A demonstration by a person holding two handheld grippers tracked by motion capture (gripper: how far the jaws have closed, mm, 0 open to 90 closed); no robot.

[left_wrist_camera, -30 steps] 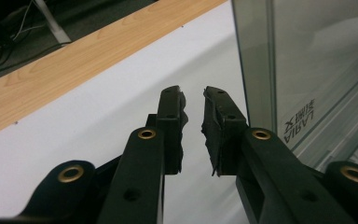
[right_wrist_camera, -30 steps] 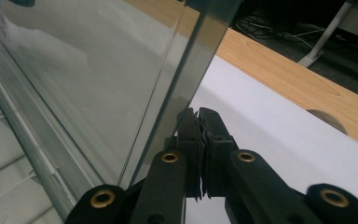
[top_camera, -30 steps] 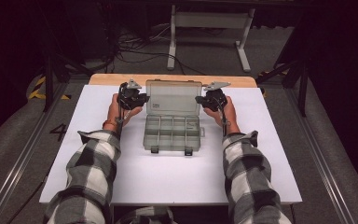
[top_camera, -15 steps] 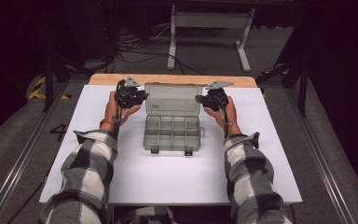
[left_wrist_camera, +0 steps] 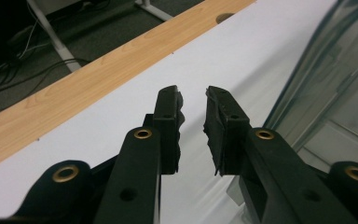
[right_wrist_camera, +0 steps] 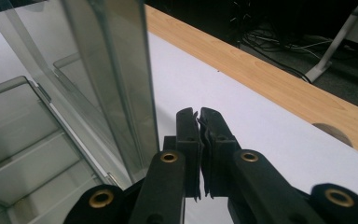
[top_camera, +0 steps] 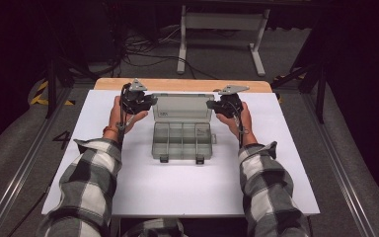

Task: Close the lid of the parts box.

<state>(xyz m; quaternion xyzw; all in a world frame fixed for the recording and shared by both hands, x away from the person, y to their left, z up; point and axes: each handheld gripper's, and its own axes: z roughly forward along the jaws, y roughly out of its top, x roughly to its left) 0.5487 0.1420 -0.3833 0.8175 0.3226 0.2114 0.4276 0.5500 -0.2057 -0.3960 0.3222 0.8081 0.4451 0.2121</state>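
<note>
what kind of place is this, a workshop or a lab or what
Probably a lab set up for recording: a table under a white sheet in a dark room, loose cables on the floor behind it, and one clear organiser box lying open between two hand-held grippers.

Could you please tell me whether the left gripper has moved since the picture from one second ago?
Yes, slightly: the left gripper now sits a little nearer the wooden table edge, beside the box lid.

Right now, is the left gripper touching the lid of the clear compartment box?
Apart. In the left gripper view, the left gripper has its jaws slightly parted with nothing between them, over white table, and the lid stands off to their right across a visible gap.
</note>
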